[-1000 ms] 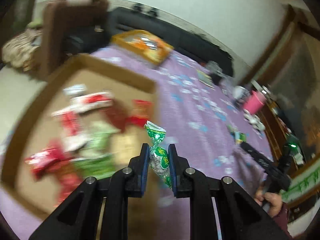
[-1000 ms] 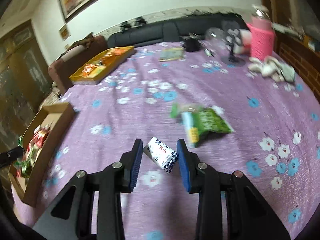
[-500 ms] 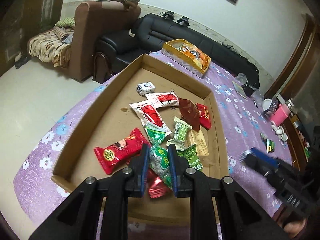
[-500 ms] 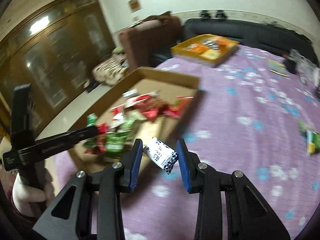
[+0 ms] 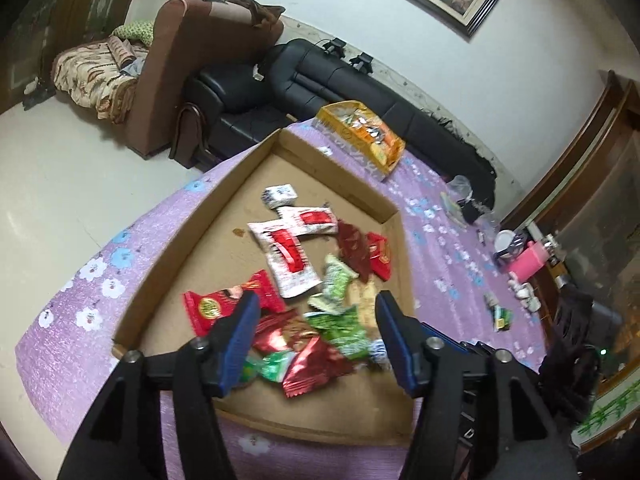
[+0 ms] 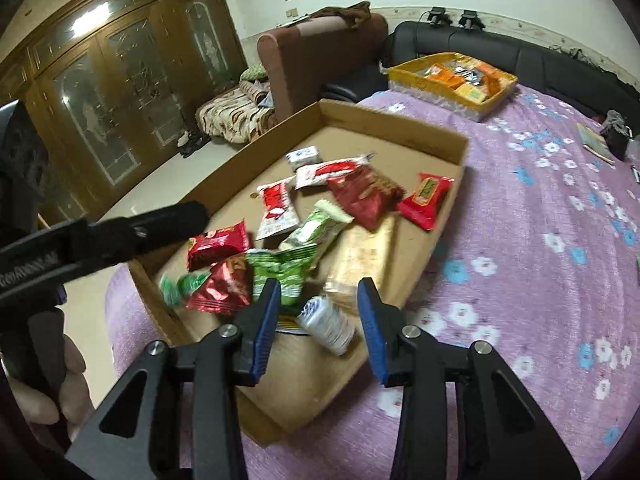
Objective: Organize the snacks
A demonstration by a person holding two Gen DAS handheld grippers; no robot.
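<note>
A shallow cardboard tray point(image 5: 340, 168) point(image 6: 400, 124) lies on the purple flowered cloth and holds several red, green and white snack packets. My left gripper point(image 5: 318, 336) hovers over its near end, jaws opening, nothing between them. The green twisted candy point(image 5: 264, 368) point(image 6: 180, 284) lies blurred on the pile below, by a red foil packet. My right gripper point(image 6: 318, 330) is above the tray's near corner, jaws opening. A white-and-blue packet point(image 6: 326, 324) sits blurred between the pads, with a gap to each. The left gripper's black finger point(image 6: 120, 232) crosses the right wrist view.
A yellow tray of orange packets point(image 5: 360, 136) point(image 6: 452, 76) stands at the table's far end. Small green packets point(image 5: 500, 316) and a pink cup point(image 5: 528, 264) sit further right. A black sofa and brown armchair lie beyond. A hand point(image 6: 60, 380) holds the left gripper.
The left jaws have spread and the green candy has dropped onto the pile in the tray. The right gripper swung over the tray's corner and its pads have parted from the white-and-blue packet.
</note>
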